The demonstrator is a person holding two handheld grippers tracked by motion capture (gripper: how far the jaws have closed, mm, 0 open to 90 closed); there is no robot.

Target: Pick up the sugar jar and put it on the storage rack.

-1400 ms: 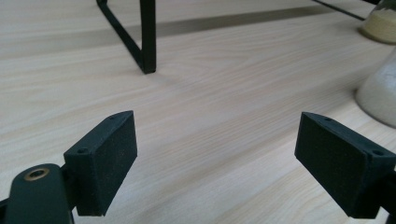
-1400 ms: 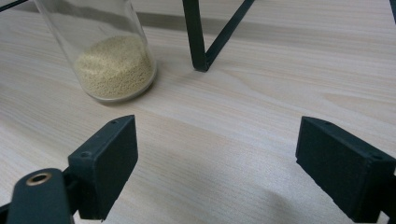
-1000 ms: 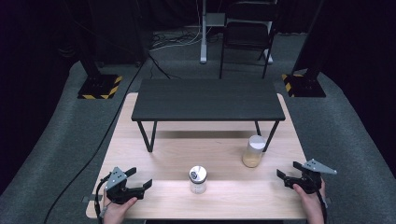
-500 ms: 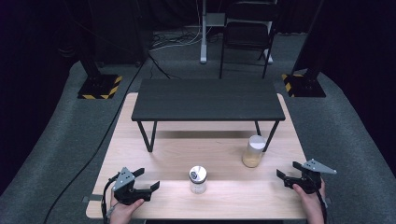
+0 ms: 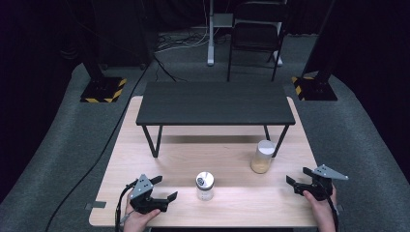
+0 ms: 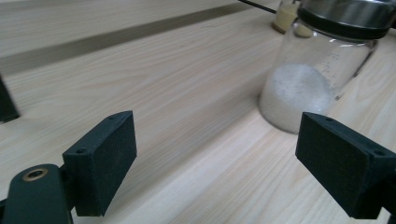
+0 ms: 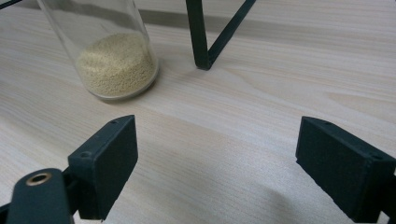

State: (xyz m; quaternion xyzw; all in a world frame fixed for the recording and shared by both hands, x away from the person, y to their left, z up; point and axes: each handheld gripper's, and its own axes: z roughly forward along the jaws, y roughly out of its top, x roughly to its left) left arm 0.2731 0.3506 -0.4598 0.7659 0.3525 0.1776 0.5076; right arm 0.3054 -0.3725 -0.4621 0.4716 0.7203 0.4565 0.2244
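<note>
The left gripper [image 5: 164, 189] sits low over the near part of the counter [image 5: 232, 203], jaws spread wide and holding nothing. Its thing, a small glass jar [image 5: 204, 186] with a metal lid, stands upright on the counter just ahead of it and a little to the side of its far jaw, near but not touching. In the left gripper view the jar [image 6: 317, 79] rises beyond the right-hand jaw, outside the gap between the two; white powder fills its lower part.

The right gripper [image 5: 300, 180] rests near the other end of the counter, well apart from the jar, its jaws likewise spread and empty. Ahead of it and off toward its left jaw stands a taller clear tube [image 5: 262, 156] with yellowish grains at the bottom [image 7: 116, 65]. Just beside that tube a leg of the small black table [image 5: 215, 103] meets the counter. Whether tube and leg touch is hard to say from above; the right gripper view suggests a small gap.
</note>
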